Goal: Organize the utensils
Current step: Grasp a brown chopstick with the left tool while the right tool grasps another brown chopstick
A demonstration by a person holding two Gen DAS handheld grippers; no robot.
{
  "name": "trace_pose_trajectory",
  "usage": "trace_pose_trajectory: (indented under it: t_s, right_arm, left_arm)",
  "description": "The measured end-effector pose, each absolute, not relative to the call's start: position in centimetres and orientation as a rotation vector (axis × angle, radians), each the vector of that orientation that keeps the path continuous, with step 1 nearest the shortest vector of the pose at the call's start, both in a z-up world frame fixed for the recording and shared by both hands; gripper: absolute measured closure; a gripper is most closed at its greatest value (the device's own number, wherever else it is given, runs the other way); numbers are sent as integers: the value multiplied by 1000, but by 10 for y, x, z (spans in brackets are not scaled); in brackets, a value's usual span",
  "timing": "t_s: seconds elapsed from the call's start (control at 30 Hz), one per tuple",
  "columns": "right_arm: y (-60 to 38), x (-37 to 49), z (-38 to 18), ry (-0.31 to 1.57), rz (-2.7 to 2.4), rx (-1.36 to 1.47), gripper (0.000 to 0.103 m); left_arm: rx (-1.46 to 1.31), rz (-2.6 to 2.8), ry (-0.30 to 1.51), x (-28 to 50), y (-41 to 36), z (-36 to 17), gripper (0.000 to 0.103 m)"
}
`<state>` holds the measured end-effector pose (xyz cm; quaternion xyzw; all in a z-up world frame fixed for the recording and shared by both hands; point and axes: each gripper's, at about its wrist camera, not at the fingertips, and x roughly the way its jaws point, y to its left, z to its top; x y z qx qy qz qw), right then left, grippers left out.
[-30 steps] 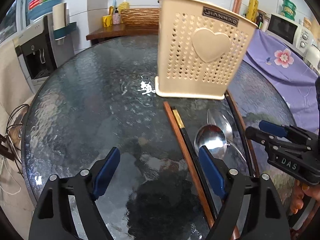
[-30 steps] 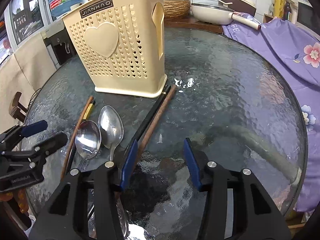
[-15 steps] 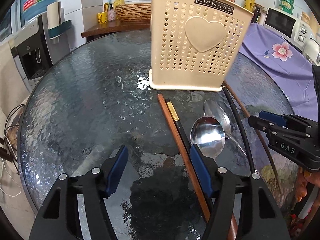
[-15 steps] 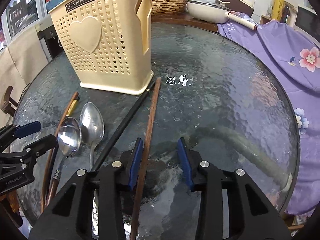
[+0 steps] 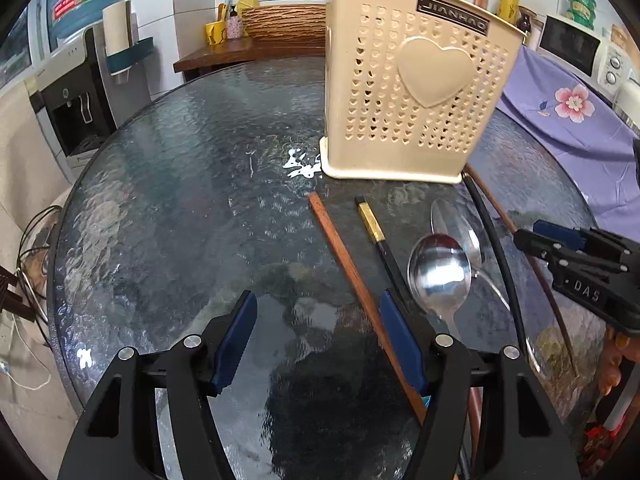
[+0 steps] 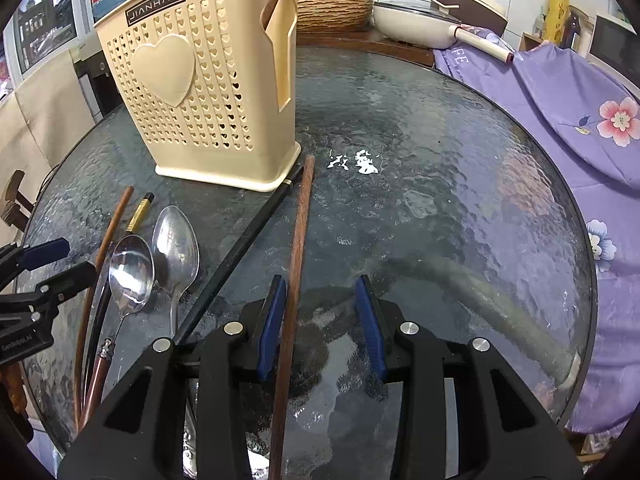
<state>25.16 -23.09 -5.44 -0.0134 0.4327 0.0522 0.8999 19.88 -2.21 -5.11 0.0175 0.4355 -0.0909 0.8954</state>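
A cream perforated utensil holder (image 5: pixel 412 96) (image 6: pixel 208 92) stands on the round glass table (image 5: pixel 180 200) (image 6: pixel 440 184). In front of it lie two metal spoons (image 5: pixel 440 272) (image 6: pixel 132 272), two brown chopsticks (image 5: pixel 348 268) (image 6: pixel 298 232) and two black chopsticks (image 5: pixel 380 240) (image 6: pixel 240 248). My left gripper (image 5: pixel 316 336) is open, with a brown chopstick lying between its fingers near the right one. My right gripper (image 6: pixel 322 320) is open, with the other brown chopstick between its fingers against the left pad.
A purple floral cloth (image 6: pixel 580 92) covers furniture to the right of the table. A water dispenser (image 5: pixel 76 92) stands to the left. A wooden counter with a woven basket (image 5: pixel 280 24) and a pan (image 6: pixel 416 24) lies behind.
Both grippers shifted over the table. The right gripper narrowed and moved left until the brown chopstick lay between its fingers. The left gripper narrowed slightly and came around its brown chopstick.
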Motion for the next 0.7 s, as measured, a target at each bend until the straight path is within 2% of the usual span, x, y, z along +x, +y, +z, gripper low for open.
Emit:
trace_pose_trajectory:
  t_s: [0.1,0.23,0.53,0.7]
  right_arm:
    - [-227,260,-54,899,118,-38,70]
    - [-222,275,-52,906,132,-37,75]
    - [-219,310,-52,905,123,-36,80]
    - [-217,327,-52,908,132,-46,92]
  left_arm:
    - [21,-199,911,209,-24,-51,42]
    - [20,-183,913,224,-26,-51,52]
    - [70,-140,914,243,-35,-53,55]
    - [77,-142,921,247,-37,-52,56]
